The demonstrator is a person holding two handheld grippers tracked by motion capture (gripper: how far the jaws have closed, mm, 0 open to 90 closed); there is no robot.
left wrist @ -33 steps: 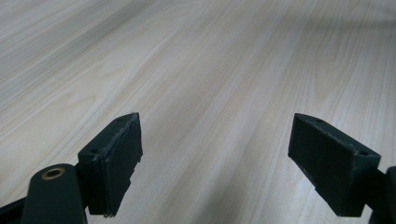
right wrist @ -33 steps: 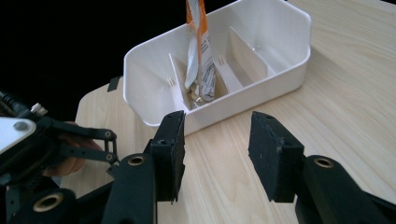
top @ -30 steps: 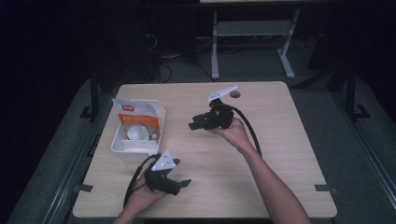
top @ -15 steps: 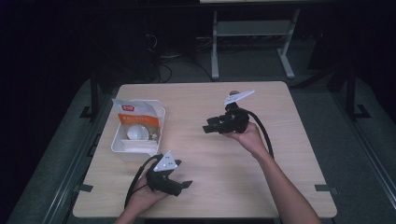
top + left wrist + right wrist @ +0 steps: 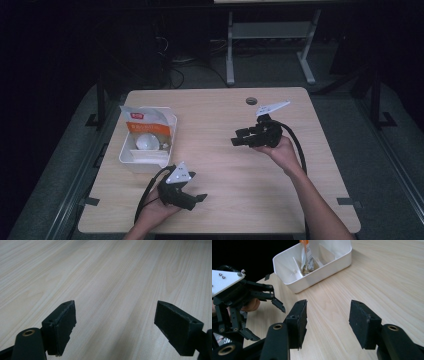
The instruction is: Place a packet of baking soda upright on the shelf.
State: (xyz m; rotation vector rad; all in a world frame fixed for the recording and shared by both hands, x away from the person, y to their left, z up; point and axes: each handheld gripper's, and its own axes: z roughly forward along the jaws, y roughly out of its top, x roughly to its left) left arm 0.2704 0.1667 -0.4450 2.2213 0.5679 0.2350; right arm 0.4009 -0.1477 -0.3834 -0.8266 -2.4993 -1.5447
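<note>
Pale woodgrain table bears a white plastic bin; both blocky black claws (left claw, right claw) gape empty

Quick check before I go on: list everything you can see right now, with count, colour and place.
table: one, light wood, under everything.
bin: one, white, divided, table's left side.
packet: one, orange and white, standing in the bin's far part.
round white thing: one, in the bin; can't tell what it is.
hole: one, dark, table's far edge.
frame: one, white, on the floor beyond the table.
left gripper: one, black, near edge, open, nothing between jaws.
right gripper: one, black, right of centre, open, nothing between jaws, just been opening.
</note>
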